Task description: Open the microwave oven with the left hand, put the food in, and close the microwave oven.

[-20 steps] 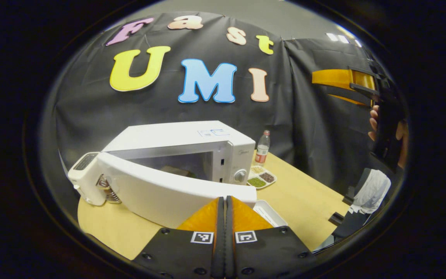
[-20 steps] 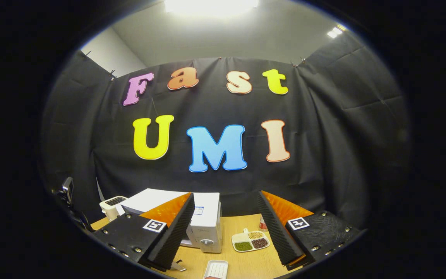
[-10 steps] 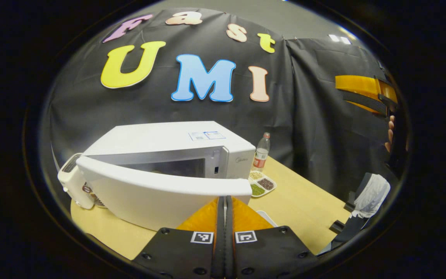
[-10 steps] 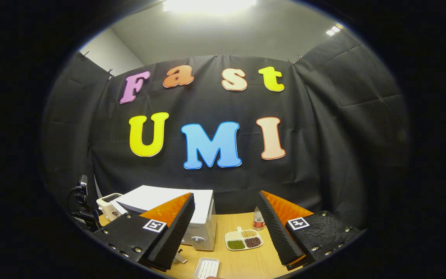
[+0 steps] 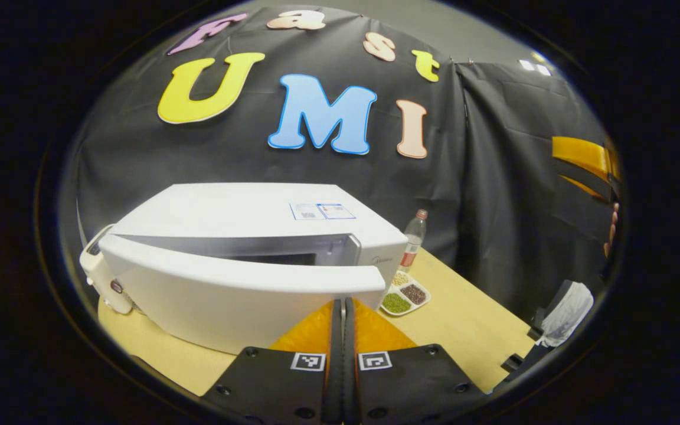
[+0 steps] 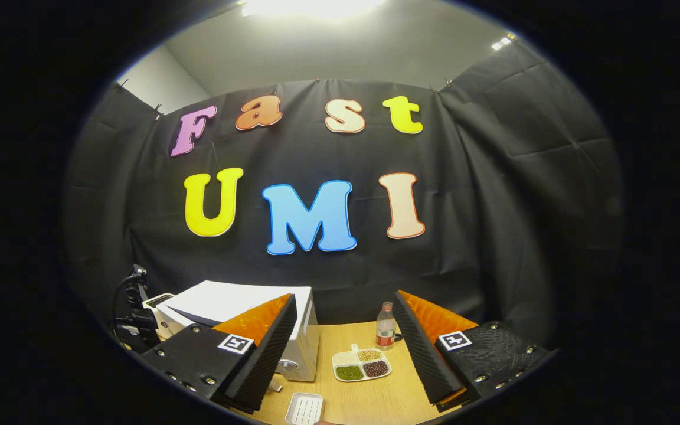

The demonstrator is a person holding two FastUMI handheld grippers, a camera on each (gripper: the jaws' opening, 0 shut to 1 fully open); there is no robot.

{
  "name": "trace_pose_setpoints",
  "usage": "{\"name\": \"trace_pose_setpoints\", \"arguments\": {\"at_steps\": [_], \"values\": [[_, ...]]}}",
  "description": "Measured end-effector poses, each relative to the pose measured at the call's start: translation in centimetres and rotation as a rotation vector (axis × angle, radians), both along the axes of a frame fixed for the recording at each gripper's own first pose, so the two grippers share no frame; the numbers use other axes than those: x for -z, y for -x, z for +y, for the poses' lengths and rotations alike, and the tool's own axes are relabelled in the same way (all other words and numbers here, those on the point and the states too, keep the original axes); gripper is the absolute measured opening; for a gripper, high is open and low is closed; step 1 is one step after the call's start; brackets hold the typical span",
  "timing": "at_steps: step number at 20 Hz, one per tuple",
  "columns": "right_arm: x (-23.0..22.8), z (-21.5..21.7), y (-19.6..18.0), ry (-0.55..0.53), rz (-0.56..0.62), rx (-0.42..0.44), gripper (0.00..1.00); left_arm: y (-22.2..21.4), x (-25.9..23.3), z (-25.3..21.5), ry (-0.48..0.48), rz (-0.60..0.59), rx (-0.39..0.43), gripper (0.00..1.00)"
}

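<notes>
Behind microwave door (image 5: 239, 295), cavity mostly hidden; left tongs (image 5: 343, 313) closed.

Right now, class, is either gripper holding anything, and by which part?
Nothing is held. The left gripper is shut, its tips against the microwave door, clamping nothing. The right gripper is open and empty.

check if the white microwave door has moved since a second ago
Yes. The white microwave door has swung toward the white microwave body; the gap showing the cavity has narrowed to a sliver.
</notes>
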State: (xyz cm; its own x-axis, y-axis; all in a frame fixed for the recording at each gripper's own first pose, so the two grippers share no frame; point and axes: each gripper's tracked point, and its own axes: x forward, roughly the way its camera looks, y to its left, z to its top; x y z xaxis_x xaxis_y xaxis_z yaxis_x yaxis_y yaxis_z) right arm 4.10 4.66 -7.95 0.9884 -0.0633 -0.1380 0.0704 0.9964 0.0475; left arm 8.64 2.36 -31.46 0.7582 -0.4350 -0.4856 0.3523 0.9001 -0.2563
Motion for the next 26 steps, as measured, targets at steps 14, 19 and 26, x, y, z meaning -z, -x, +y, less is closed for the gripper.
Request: {"name": "trace_pose_setpoints", "arguments": {"at_steps": [14, 19, 26], "values": [[0.1, -1.2, -0.4, 0.007, 0.012, 0.047, 0.98, -4.1, 0.7, -0.8, 0.059, 0.042, -0.047, 0.06], [0.1, -0.5, -0.4, 0.0, 0.016, 0.041, 0.98, -4.2, 0.6, -0.8, 0.041, 0.034, -0.047, 0.08], [-0.3, 0.2, 0.0, 0.009, 0.012, 0.032, 0.98, -4.2, 0.6, -0.8, 0.071, 0.042, -0.047, 0.06]]}}
